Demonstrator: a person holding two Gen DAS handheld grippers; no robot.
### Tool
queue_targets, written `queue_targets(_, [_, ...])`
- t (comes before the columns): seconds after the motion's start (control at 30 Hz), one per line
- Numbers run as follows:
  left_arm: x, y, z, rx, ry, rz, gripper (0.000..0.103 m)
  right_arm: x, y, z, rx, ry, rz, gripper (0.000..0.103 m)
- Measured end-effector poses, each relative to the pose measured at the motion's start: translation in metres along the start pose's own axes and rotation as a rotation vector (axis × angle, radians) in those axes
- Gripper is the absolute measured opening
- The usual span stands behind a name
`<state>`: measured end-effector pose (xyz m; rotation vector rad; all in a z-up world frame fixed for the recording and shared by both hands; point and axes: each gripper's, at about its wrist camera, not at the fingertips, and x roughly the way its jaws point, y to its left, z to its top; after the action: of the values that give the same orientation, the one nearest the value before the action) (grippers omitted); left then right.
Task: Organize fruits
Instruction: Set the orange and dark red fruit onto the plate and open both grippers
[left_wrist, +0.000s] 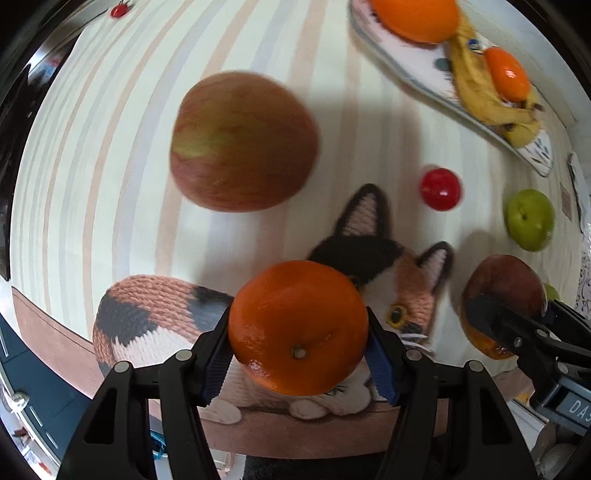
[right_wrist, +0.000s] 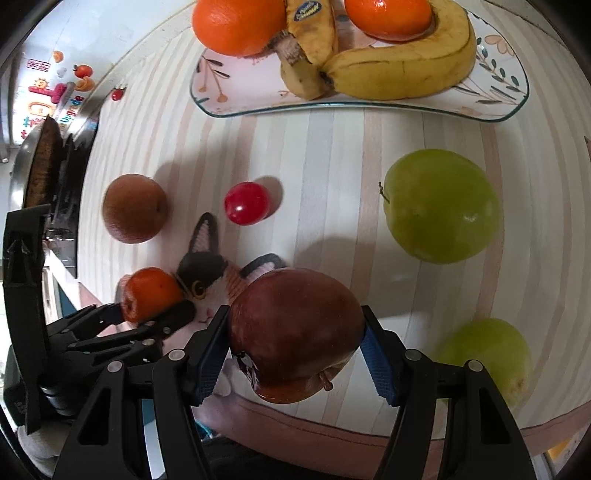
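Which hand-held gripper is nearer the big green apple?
Right. The right hand-held gripper has the green apple just ahead to its right; the left hand-held gripper sits farther left.

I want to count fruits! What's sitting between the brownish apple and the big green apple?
One small red fruit, between the brownish apple and the big green apple on the striped tablecloth, clearest from the right wrist camera.
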<state>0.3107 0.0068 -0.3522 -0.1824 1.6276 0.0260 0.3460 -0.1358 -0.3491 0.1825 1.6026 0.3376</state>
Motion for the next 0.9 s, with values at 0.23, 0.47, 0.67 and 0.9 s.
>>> queue_targets(0.23, [-0.041,-0.029,0.009,0.037,-0.058,-0.089,0.061,-0.064,-0.018,0.005,0.053,-0.119,0.079,0.069])
queue_targets(0.47, [-0.083,-0.061,0.053,0.101,-0.142,-0.129,0.061,-0.123,-0.060,0.040,0.172,-0.248,0.115,0.069])
queue_targets(0.67, [-0.077,-0.071,0.111,0.123,-0.136,-0.098,0.061,-0.116,-0.067,0.100,0.249,-0.253,0.158,0.069])
queue_targets(0.9, [-0.065,-0.067,0.150,0.142,-0.091,-0.068,0.061,-0.082,-0.059,0.151,0.250,-0.208,0.113,0.069])
